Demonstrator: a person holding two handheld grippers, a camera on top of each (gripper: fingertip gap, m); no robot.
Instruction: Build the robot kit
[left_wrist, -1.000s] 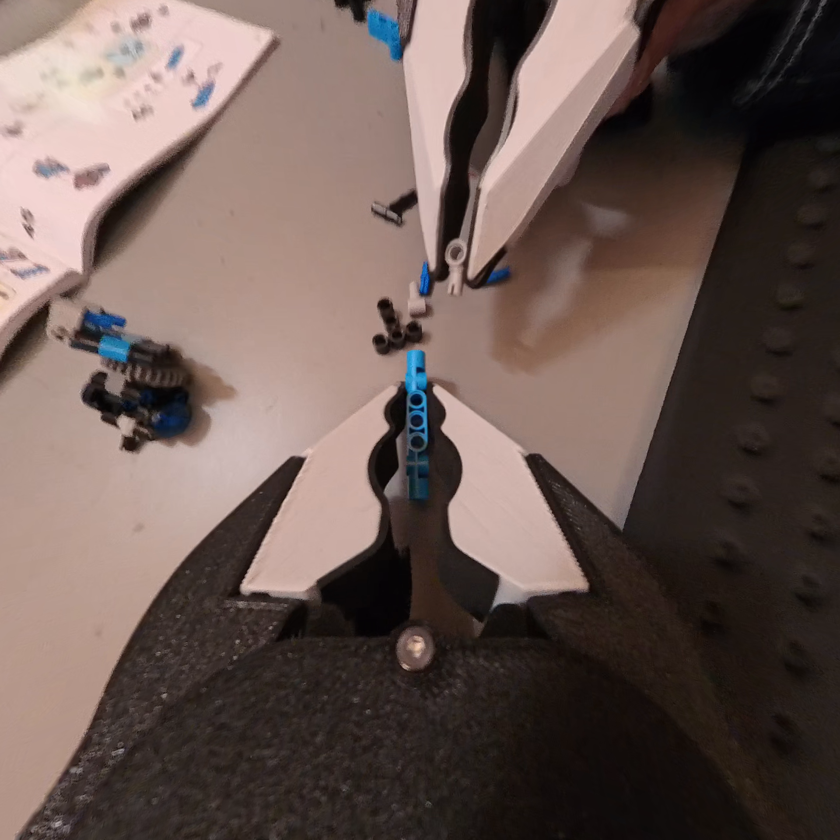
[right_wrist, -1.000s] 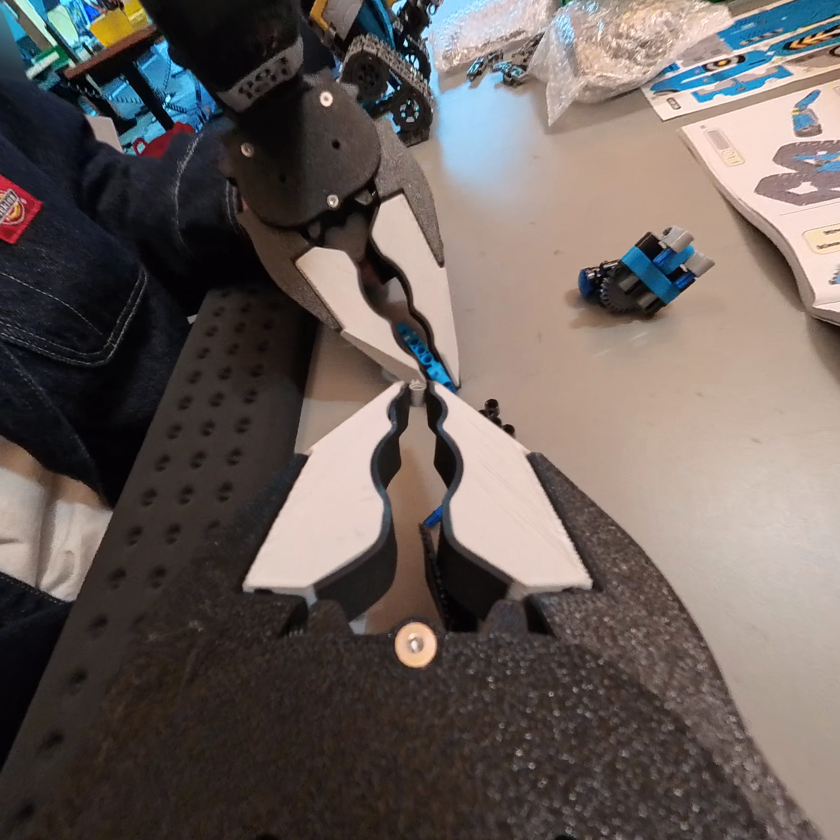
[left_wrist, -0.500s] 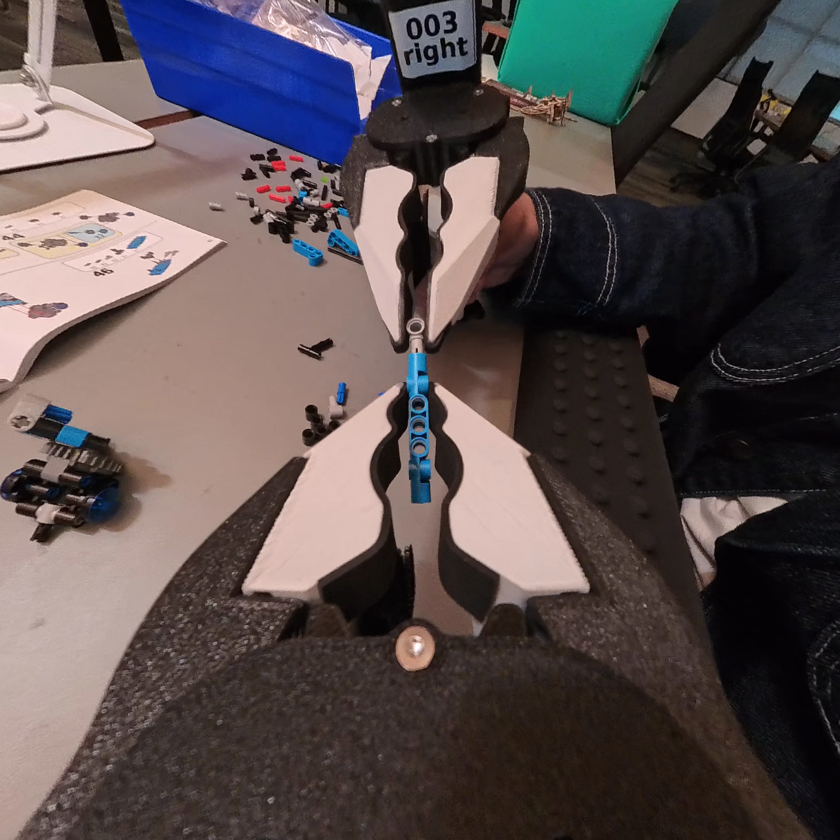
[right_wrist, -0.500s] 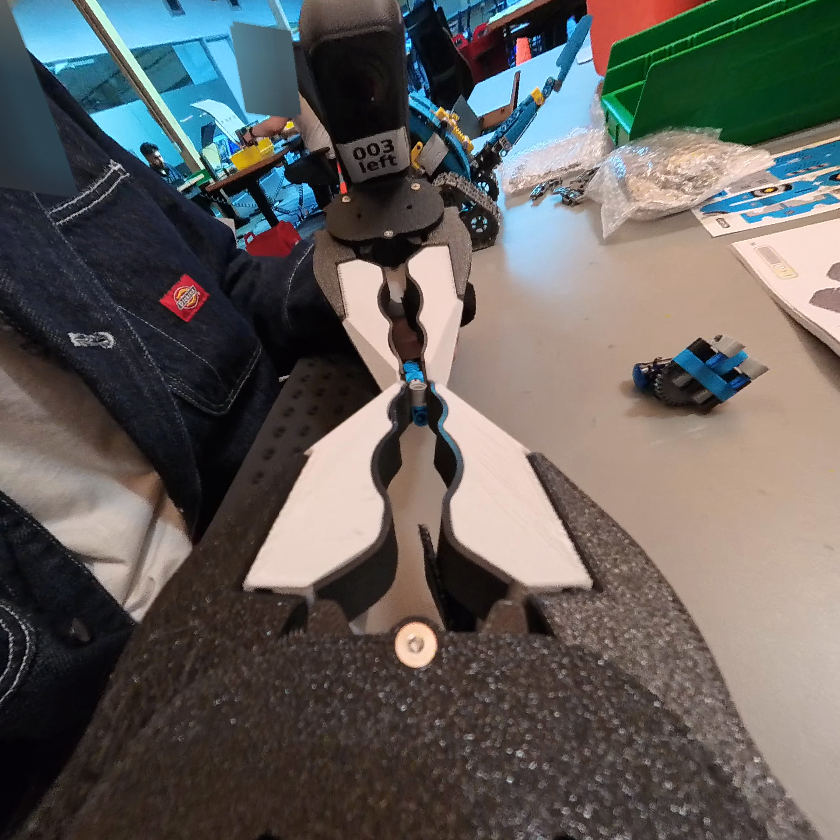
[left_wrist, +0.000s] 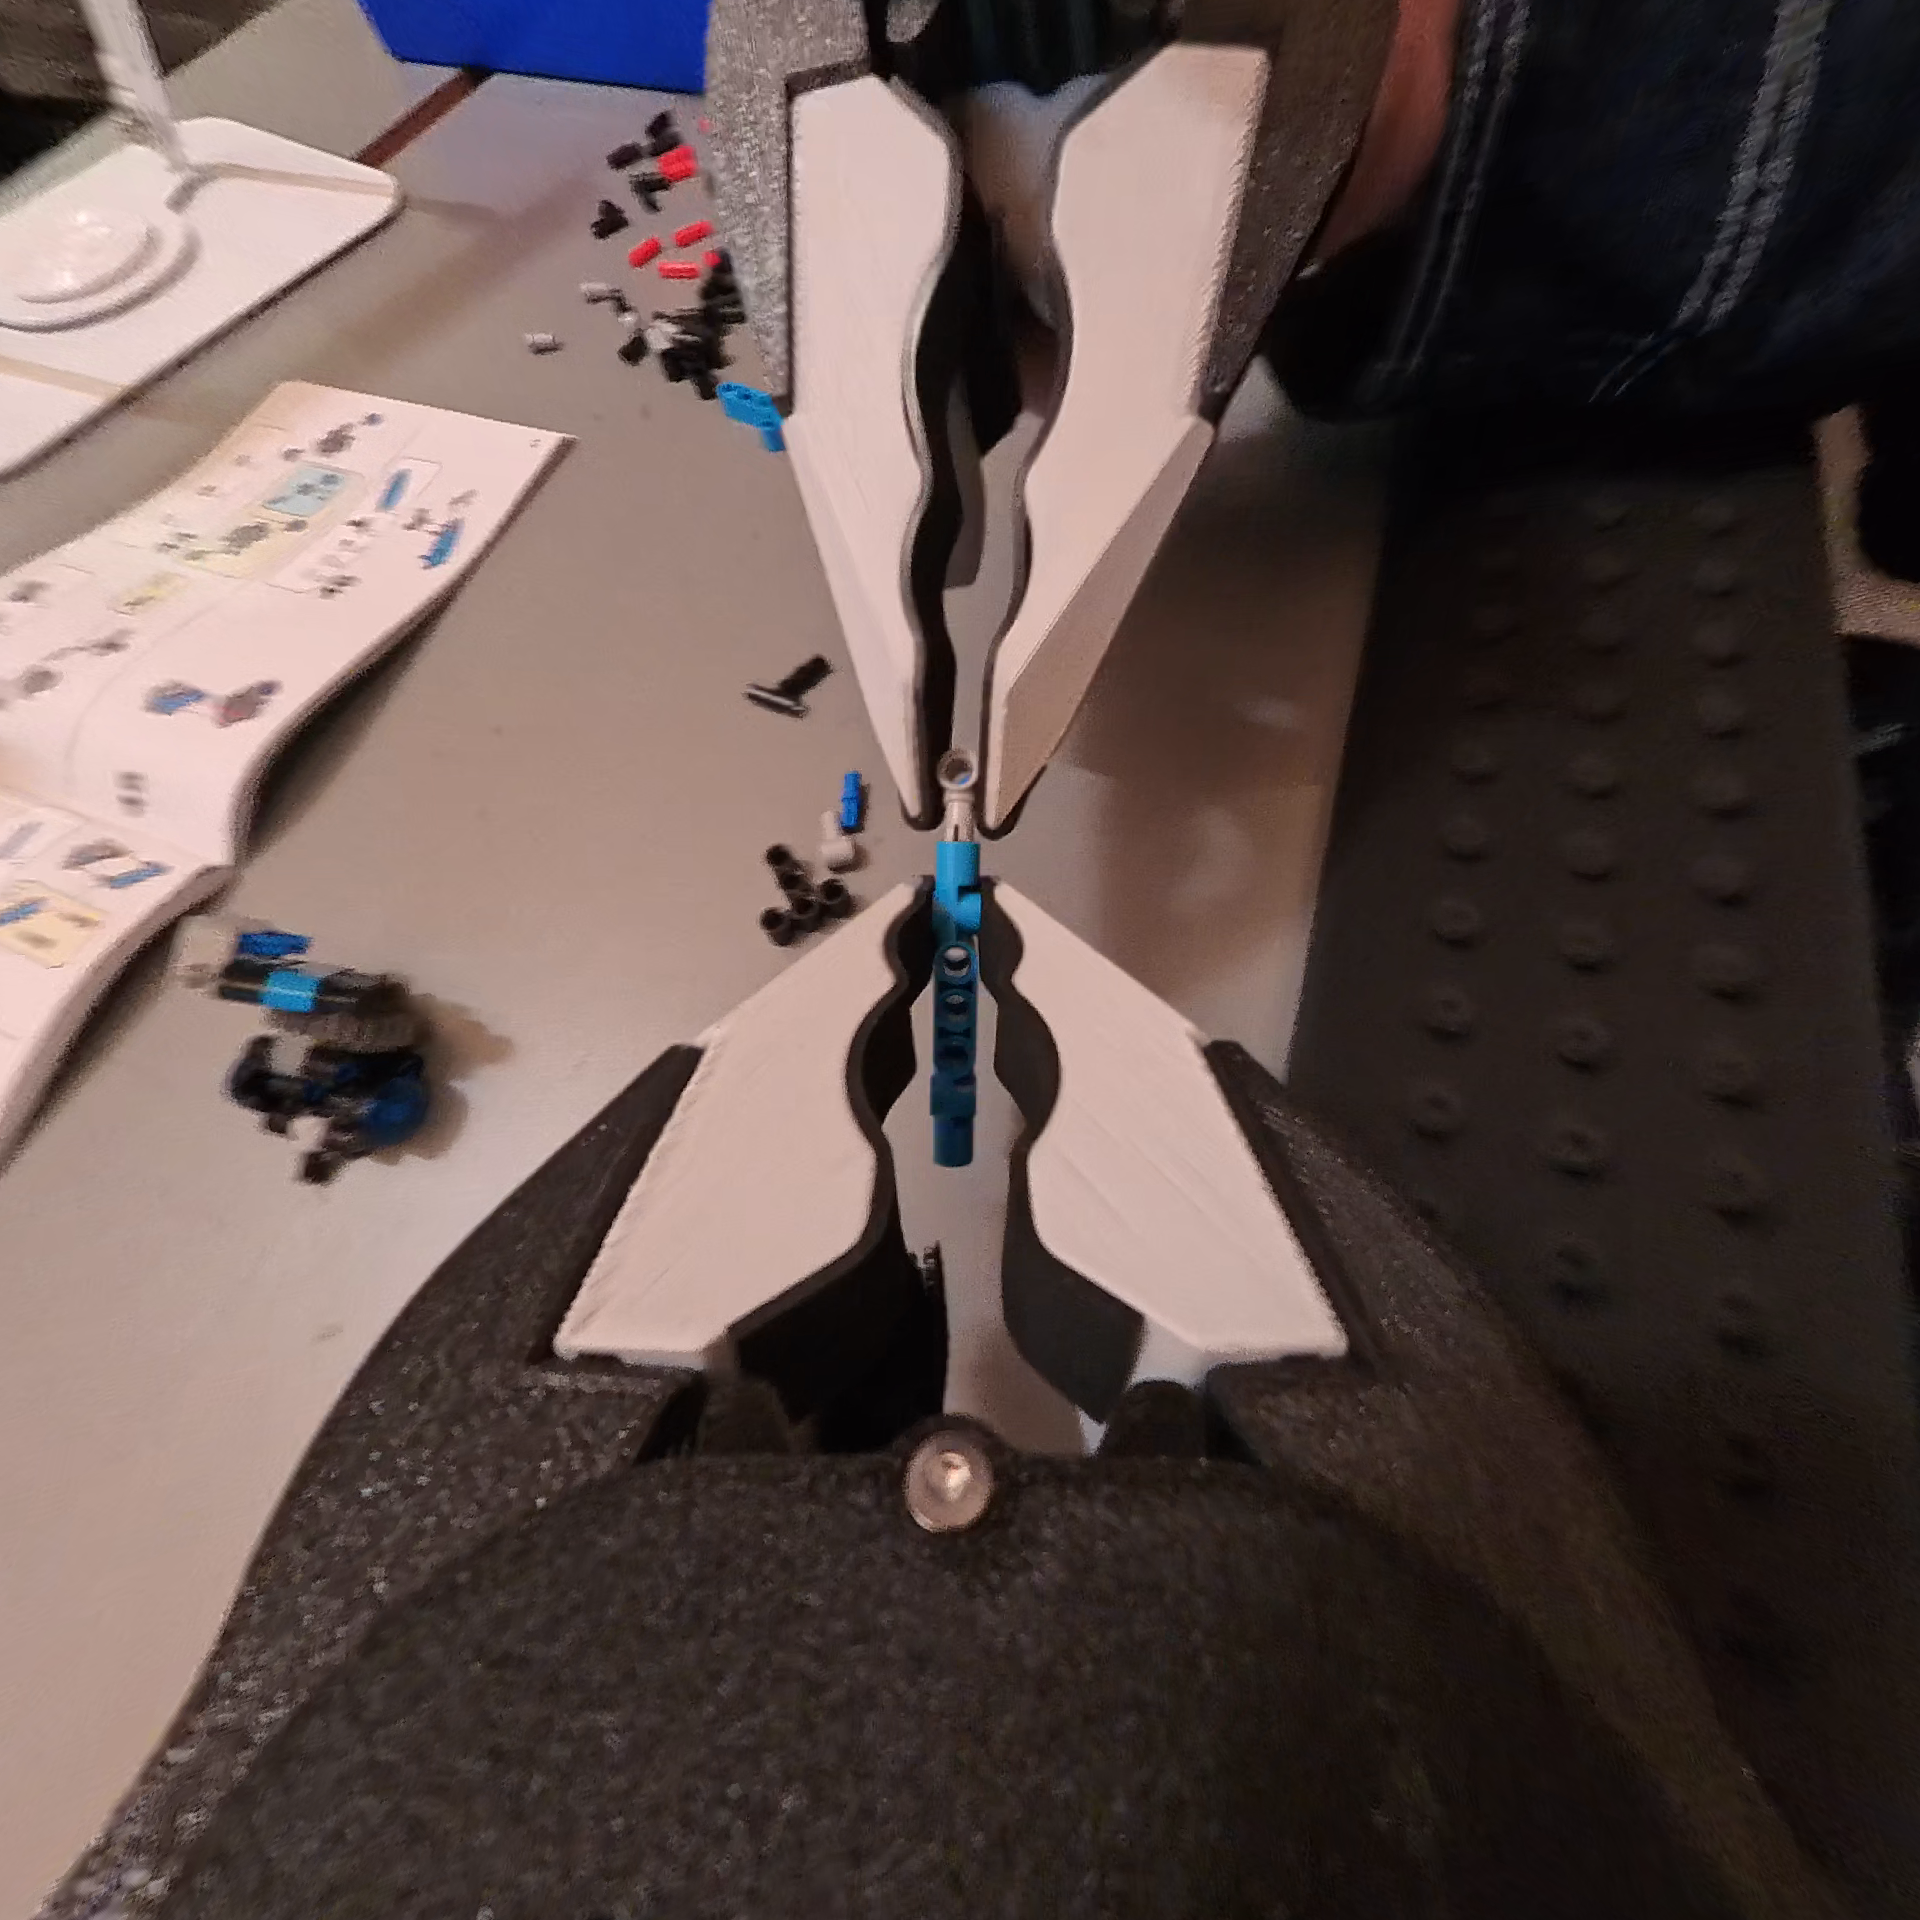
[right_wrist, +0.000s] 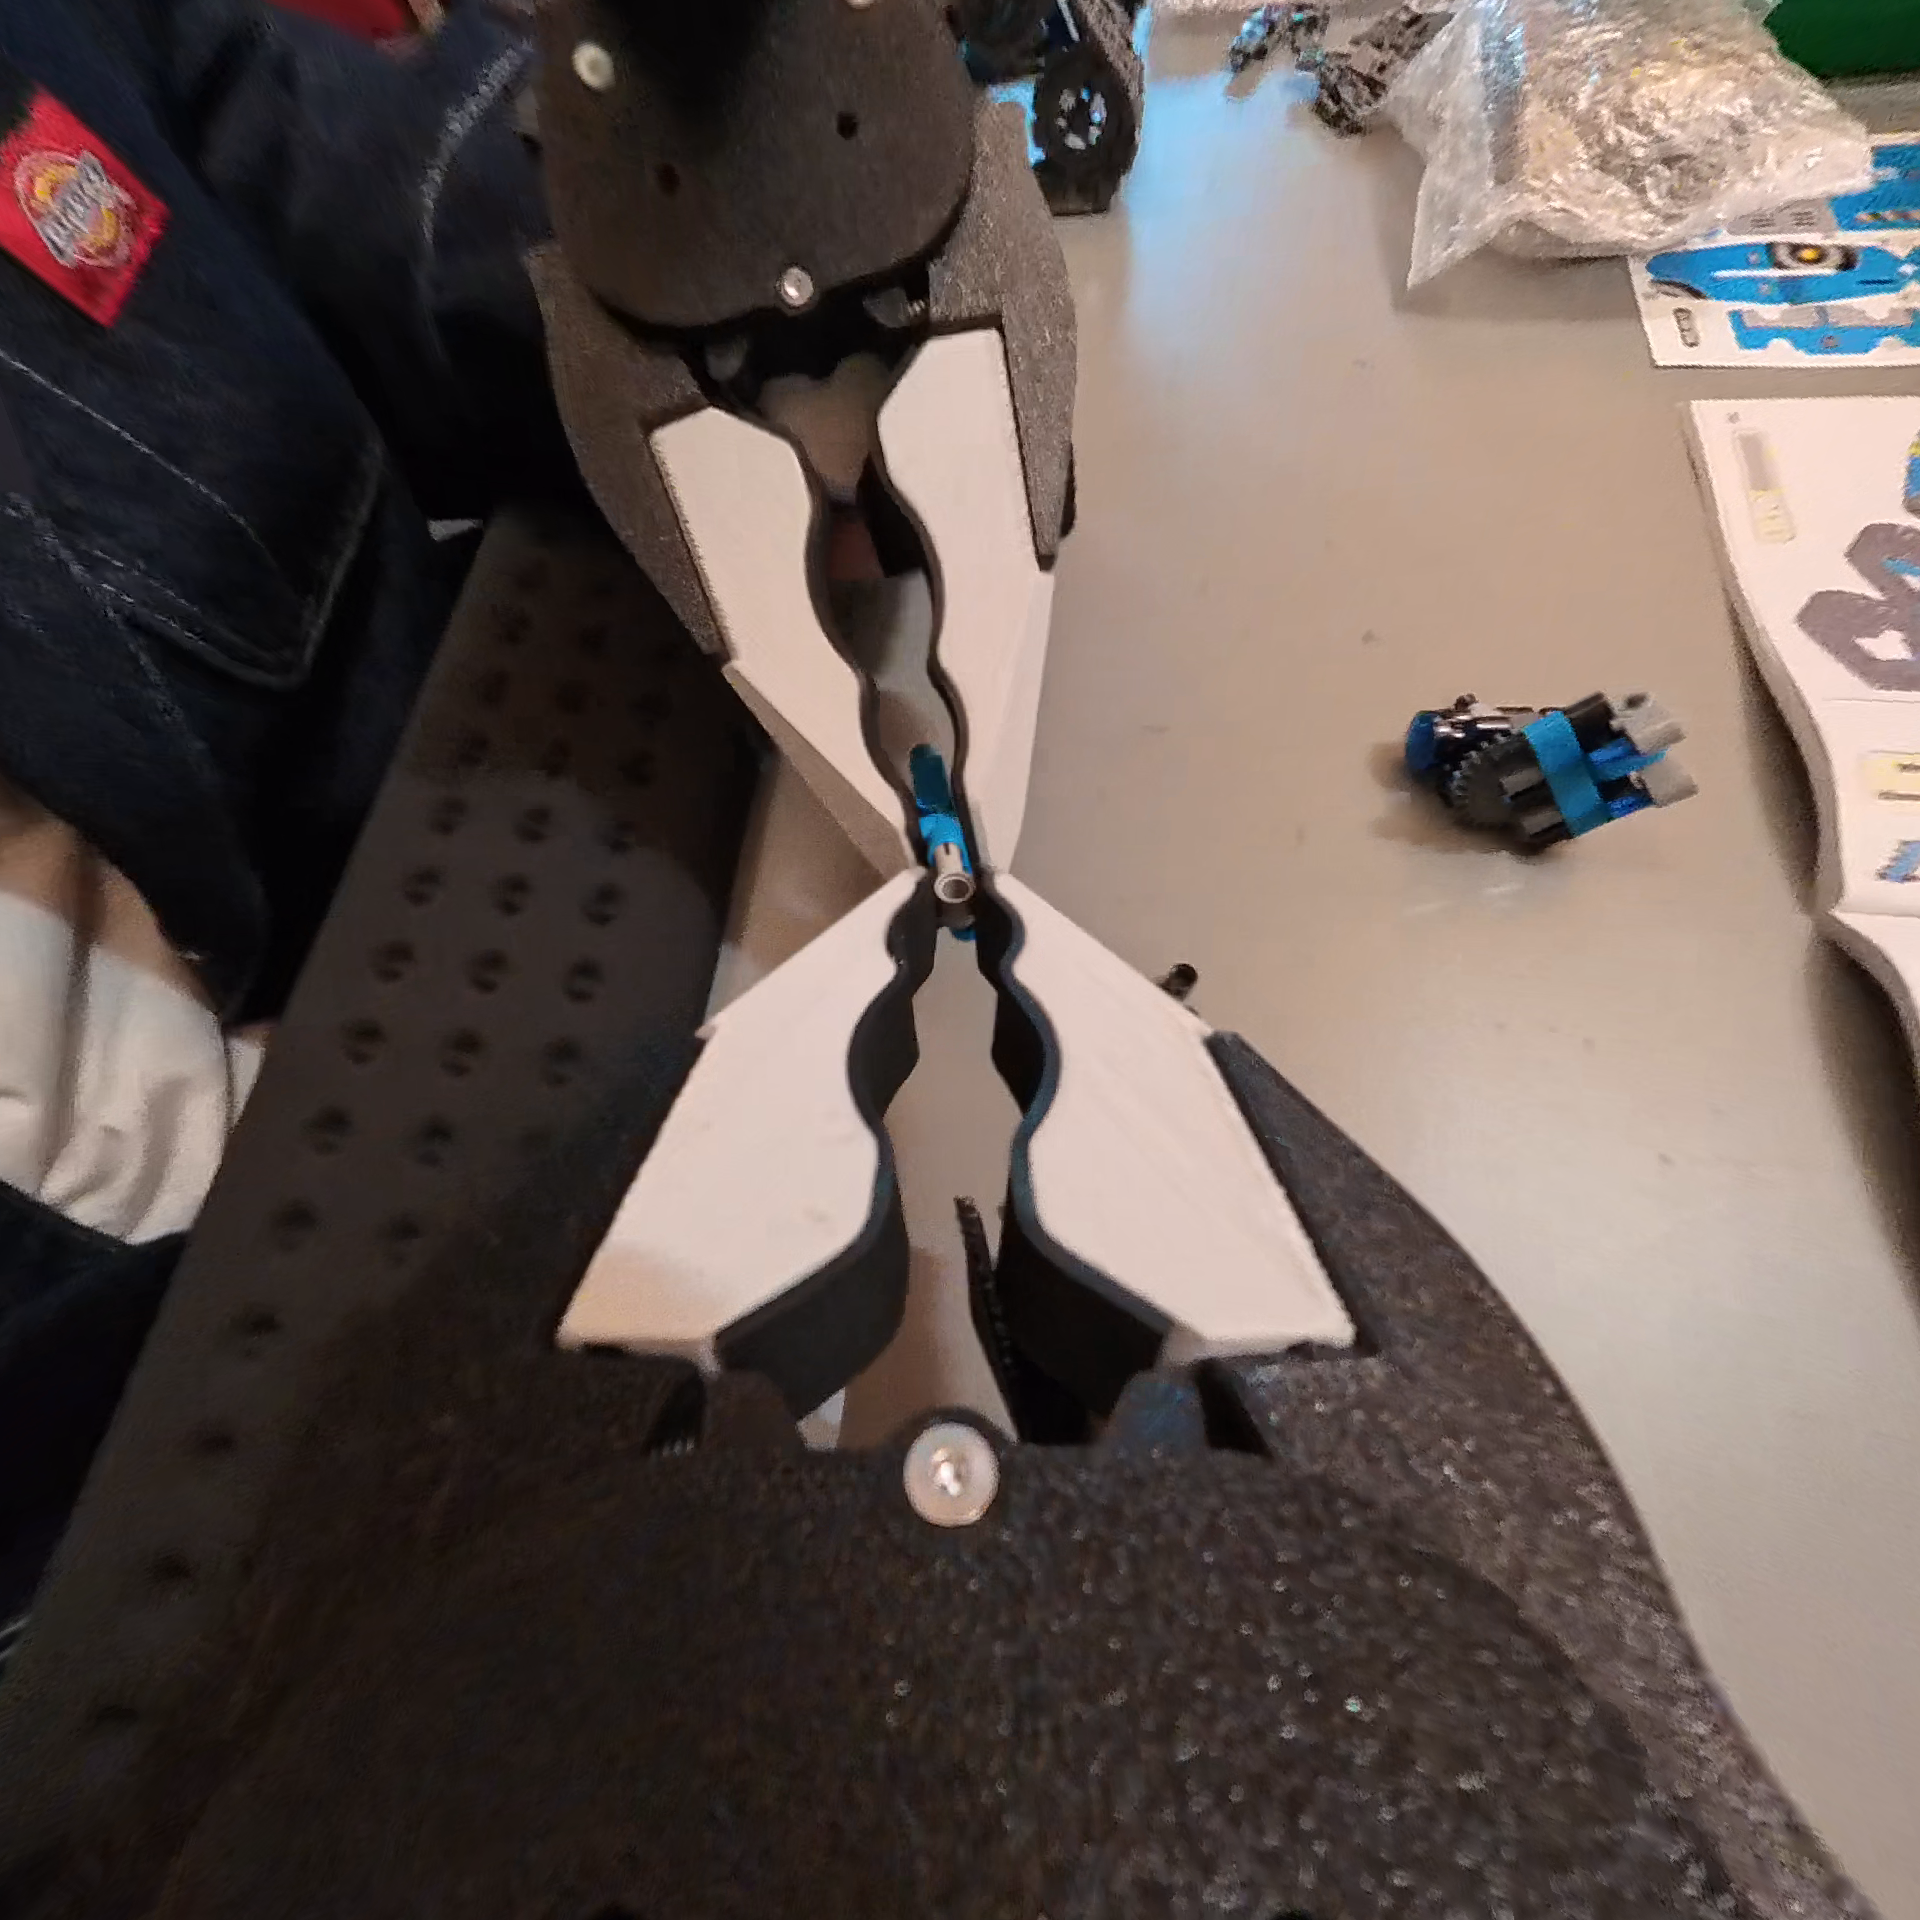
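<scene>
My left gripper (left_wrist: 953, 885) is shut on a blue beam with holes (left_wrist: 953, 1023), held lengthwise between its white fingers, its end sticking out past the tips. My right gripper (right_wrist: 953, 883) is shut on a small grey pin (right_wrist: 952, 890). In the left wrist view the right gripper (left_wrist: 954, 816) points tip to tip at mine, and the grey pin (left_wrist: 958, 795) touches the blue beam's end. In the right wrist view the left gripper (right_wrist: 951, 847) holds the blue beam (right_wrist: 935, 805) against the pin. Both hover above the grey table (left_wrist: 520, 831).
A small blue and black assembly (left_wrist: 322, 1039) lies on the table, also in the right wrist view (right_wrist: 1548, 769). An open instruction booklet (left_wrist: 208, 603), loose small parts (left_wrist: 805, 899), a black studded mat (left_wrist: 1621, 935), clear bags (right_wrist: 1621, 125) and a person's dark denim sleeve (left_wrist: 1662, 187) surround the grippers. The grippers are tip to tip, or close to it.
Both grippers have tilted back down toward the table and come closer together since half a second ago. The grey pin now meets the blue beam's end. Both stay shut.
</scene>
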